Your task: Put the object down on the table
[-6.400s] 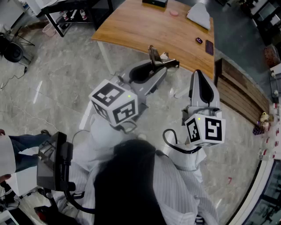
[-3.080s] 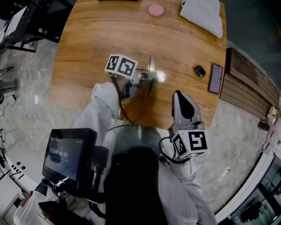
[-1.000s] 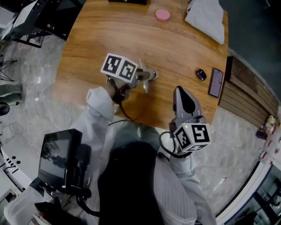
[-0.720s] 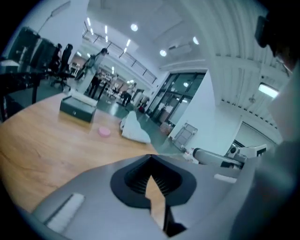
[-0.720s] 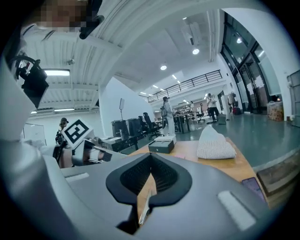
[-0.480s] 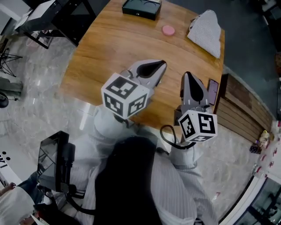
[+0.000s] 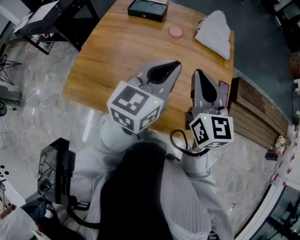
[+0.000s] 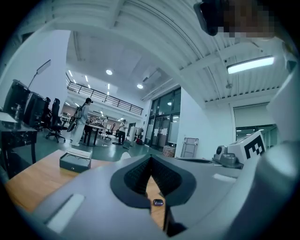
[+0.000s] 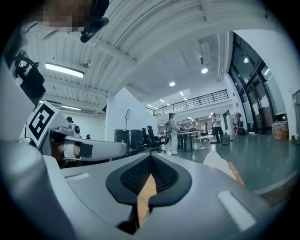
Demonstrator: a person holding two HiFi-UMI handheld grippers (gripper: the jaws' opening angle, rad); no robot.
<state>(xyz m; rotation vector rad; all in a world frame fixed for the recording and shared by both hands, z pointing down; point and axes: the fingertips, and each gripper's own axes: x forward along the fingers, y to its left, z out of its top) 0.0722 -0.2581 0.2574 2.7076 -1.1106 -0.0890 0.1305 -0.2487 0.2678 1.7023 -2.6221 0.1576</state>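
The left gripper (image 7: pixel 176 65) hangs over the near edge of the wooden table (image 7: pixel 126 51), its nose pointing toward the table's far side. In the left gripper view its two dark ribbed pads are pressed together at the tip and have hold of nothing. Through the notch below them shows a strip of the table top with a small dark mouse (image 8: pixel 158 202) lying on it. The right gripper (image 7: pixel 198 75) is just beside it, over the table's near right corner. Its jaws are likewise closed tip to tip and empty, with only bare table wood in the gap beneath. A dark phone (image 7: pixel 223 87) peeks out at the table's right edge, partly behind the right gripper. At the table's far edge sits a black box (image 7: pixel 147 8). A pink disc (image 7: pixel 176 32) lies near it toward the right, and a striped cloth (image 7: pixel 213 28) is at the far right corner. The object to be set down cannot be made out in any view; neither gripper carries it, and both cover the near part of the table.
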